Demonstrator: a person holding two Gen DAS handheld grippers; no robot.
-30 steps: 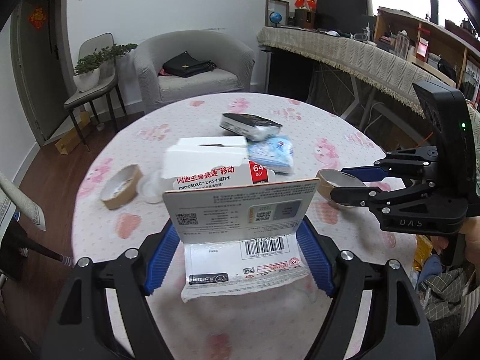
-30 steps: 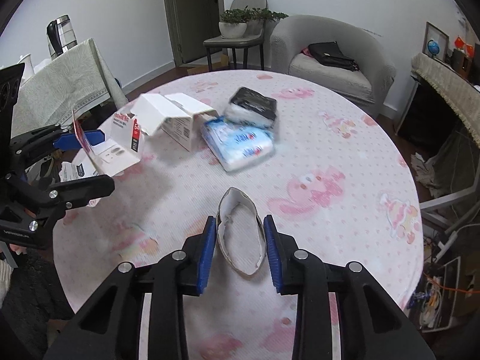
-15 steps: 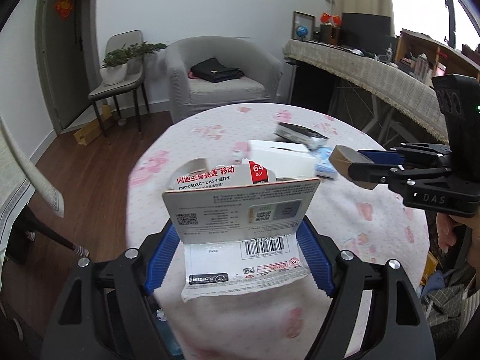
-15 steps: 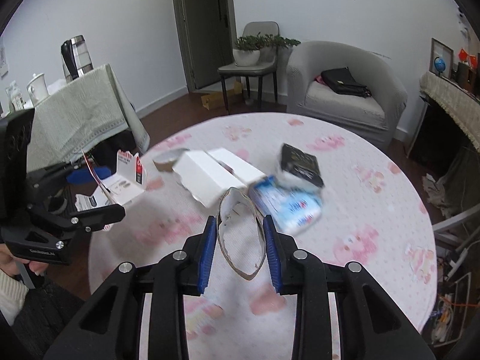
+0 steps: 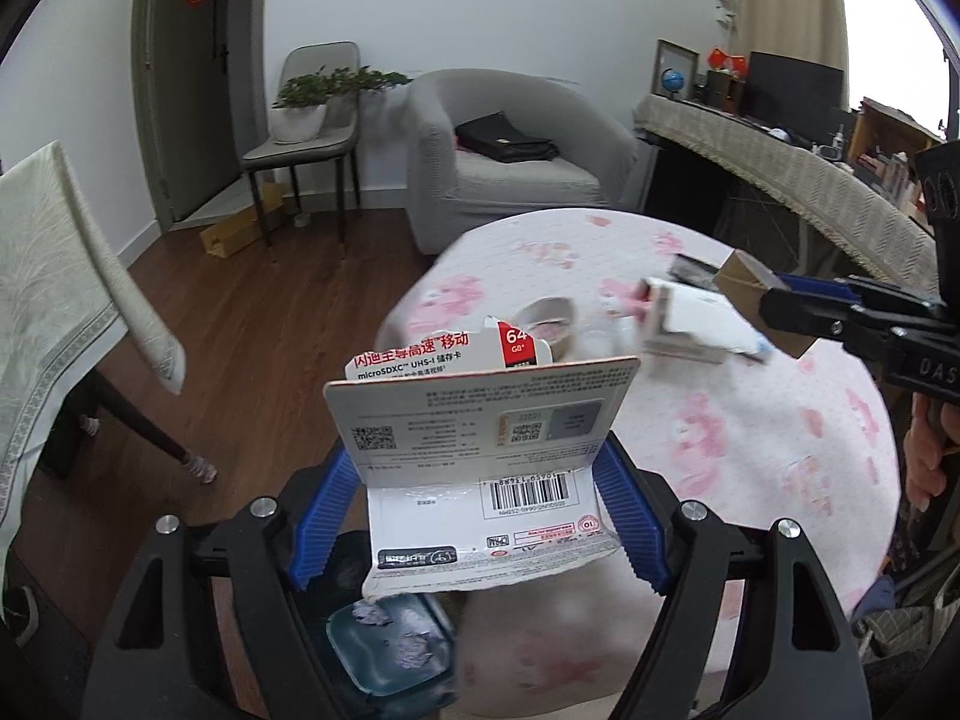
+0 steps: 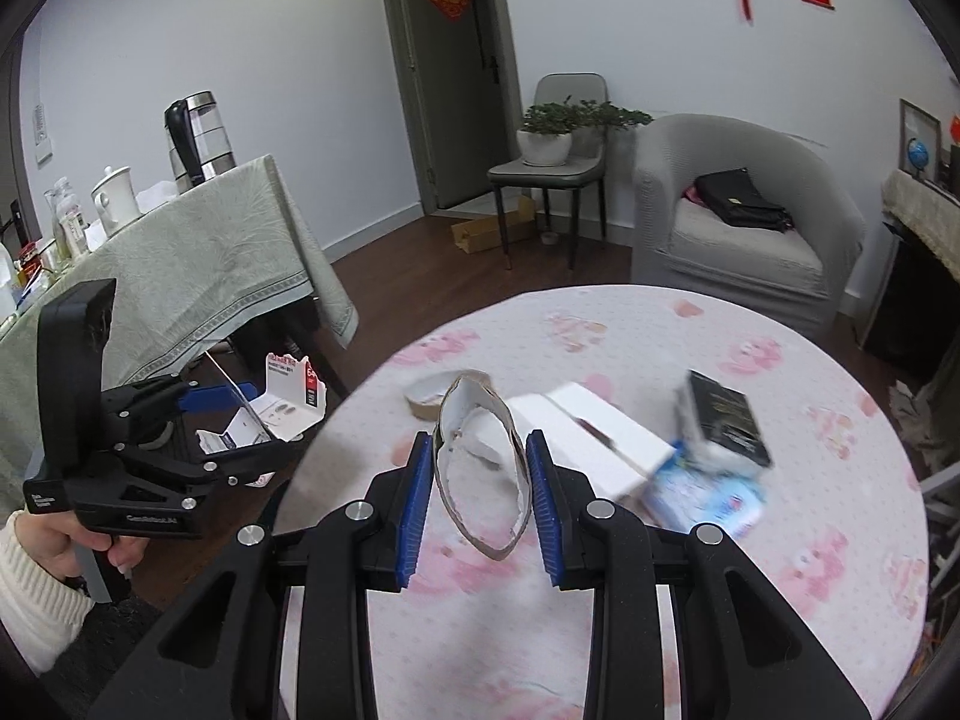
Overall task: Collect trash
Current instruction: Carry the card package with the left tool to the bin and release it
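My left gripper (image 5: 480,504) is shut on a torn microSD card package (image 5: 480,420), held off the left edge of the round pink table (image 5: 750,450); it also shows in the right wrist view (image 6: 282,408). My right gripper (image 6: 480,498) is shut on a squashed cardboard tape ring (image 6: 480,462), held above the table. A second tape ring (image 6: 426,399), a white box (image 6: 606,444), a blue-white packet (image 6: 708,498) and a black packet (image 6: 726,414) lie on the table.
A small bin with a teal liner (image 5: 390,648) sits on the floor below my left gripper. A cloth-covered side table (image 6: 180,258) with a kettle stands at left. A grey armchair (image 6: 744,222) and a chair with a plant (image 6: 552,162) stand behind.
Both grippers have lifted and swung left, away from the table centre. The left gripper with the package now hangs past the table edge over the floor bin.
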